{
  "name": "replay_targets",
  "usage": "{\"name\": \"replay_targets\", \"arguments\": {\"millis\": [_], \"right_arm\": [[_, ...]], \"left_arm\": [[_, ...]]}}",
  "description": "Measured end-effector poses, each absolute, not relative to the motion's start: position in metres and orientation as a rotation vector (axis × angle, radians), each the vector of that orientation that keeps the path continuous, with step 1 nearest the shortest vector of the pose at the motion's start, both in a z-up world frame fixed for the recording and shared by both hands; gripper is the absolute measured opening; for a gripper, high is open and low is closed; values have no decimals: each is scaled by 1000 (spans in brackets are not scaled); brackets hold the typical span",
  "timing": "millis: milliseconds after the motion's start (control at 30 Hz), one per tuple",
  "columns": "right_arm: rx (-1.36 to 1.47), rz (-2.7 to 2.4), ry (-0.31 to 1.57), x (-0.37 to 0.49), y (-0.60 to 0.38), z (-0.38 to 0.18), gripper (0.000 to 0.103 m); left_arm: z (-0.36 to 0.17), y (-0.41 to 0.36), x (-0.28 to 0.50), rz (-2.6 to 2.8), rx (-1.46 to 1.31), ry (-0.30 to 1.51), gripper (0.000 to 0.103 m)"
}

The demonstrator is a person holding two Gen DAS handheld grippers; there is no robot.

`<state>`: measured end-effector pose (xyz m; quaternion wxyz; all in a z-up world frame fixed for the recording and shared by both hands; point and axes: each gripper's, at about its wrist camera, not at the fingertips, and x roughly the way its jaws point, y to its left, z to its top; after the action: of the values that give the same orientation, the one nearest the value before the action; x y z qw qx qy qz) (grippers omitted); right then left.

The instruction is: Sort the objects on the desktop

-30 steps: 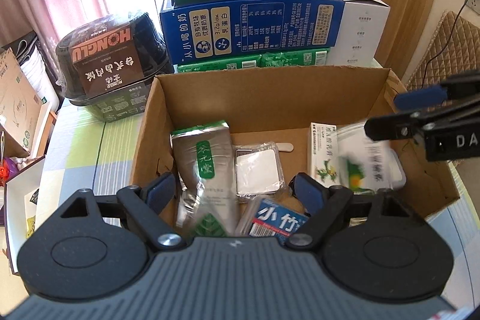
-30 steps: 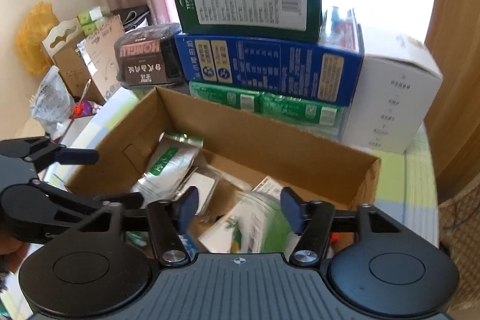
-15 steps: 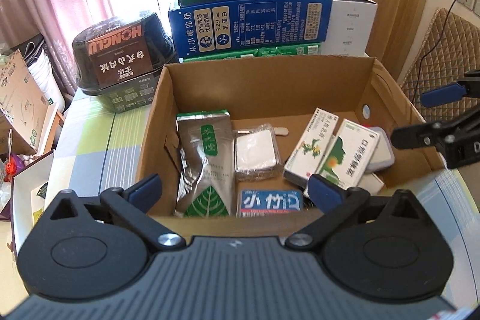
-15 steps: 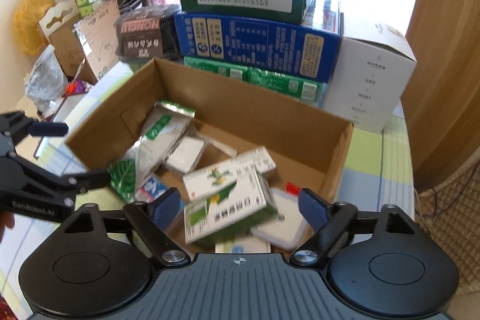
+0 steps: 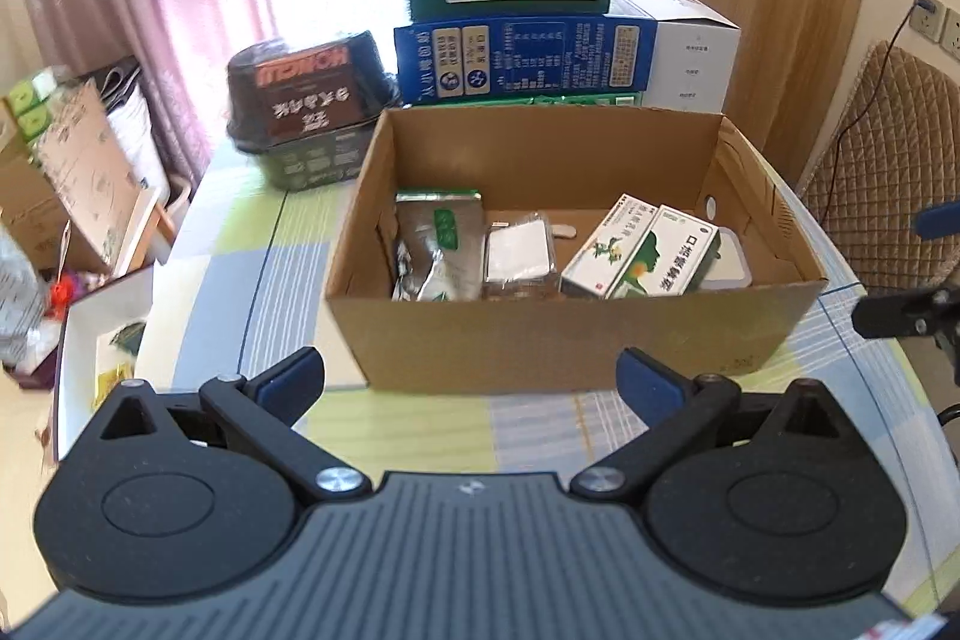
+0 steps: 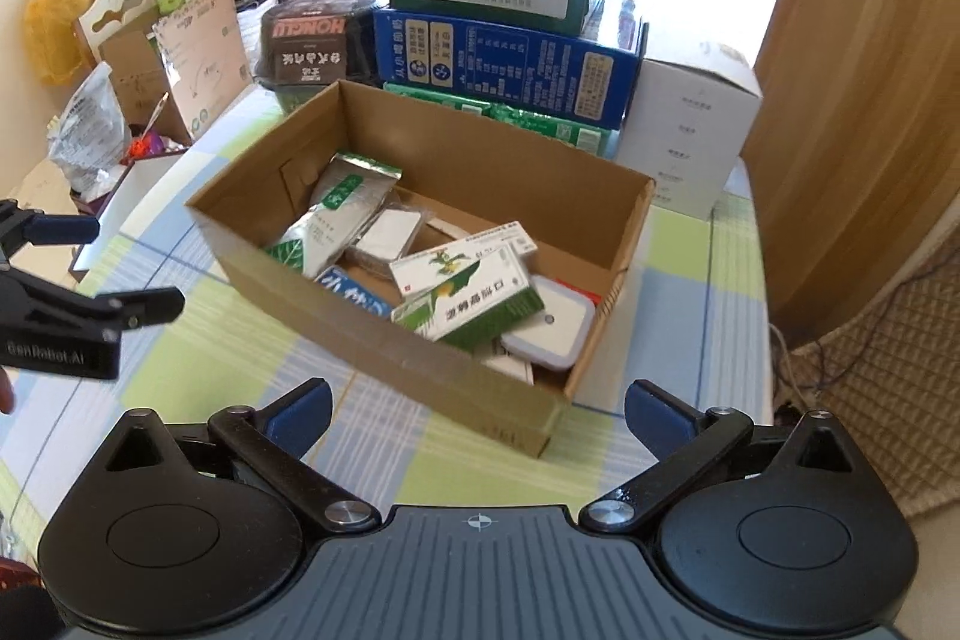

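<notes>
An open cardboard box (image 5: 576, 340) (image 6: 420, 340) stands on the checked tablecloth. Inside lie a silver-green tea pouch (image 5: 438, 244) (image 6: 336, 214), a clear-wrapped white pack (image 5: 519, 253) (image 6: 387, 235), two green-white medicine boxes (image 5: 654, 259) (image 6: 474, 289), a blue packet (image 6: 354, 295) and a white lidded case (image 6: 555, 325). My left gripper (image 5: 471, 382) is open and empty, held in front of the box's near wall. My right gripper (image 6: 477, 406) is open and empty, in front of the box's near corner.
Stacked green, blue and white cartons (image 5: 522, 22) (image 6: 498, 22) stand behind the box. A black food tub (image 5: 306, 94) sits at the back left. Paper bags and clutter (image 6: 150, 58) lie off the table's left edge. A quilted chair (image 5: 888, 172) is on the right.
The right gripper let a green-white medicine box fall into the cardboard box. Both grippers then opened wider and drew back from over the box to in front of it.
</notes>
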<state>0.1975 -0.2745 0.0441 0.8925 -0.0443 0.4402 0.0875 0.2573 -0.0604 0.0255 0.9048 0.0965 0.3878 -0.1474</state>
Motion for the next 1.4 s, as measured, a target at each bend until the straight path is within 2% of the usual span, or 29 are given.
{"name": "replay_targets", "arguments": {"millis": [167,767,1400], "right_arm": [[-146,148,896,163,-266,51,101],[66,135,846,61,-255,90,101],[85,102,831,12,-244,91,101]], "left_arm": [[42,-51,225,-285,195,815,101],[80,-31,110,-280,169,720,101],[87,-11,64,-264,114,714,102]]}}
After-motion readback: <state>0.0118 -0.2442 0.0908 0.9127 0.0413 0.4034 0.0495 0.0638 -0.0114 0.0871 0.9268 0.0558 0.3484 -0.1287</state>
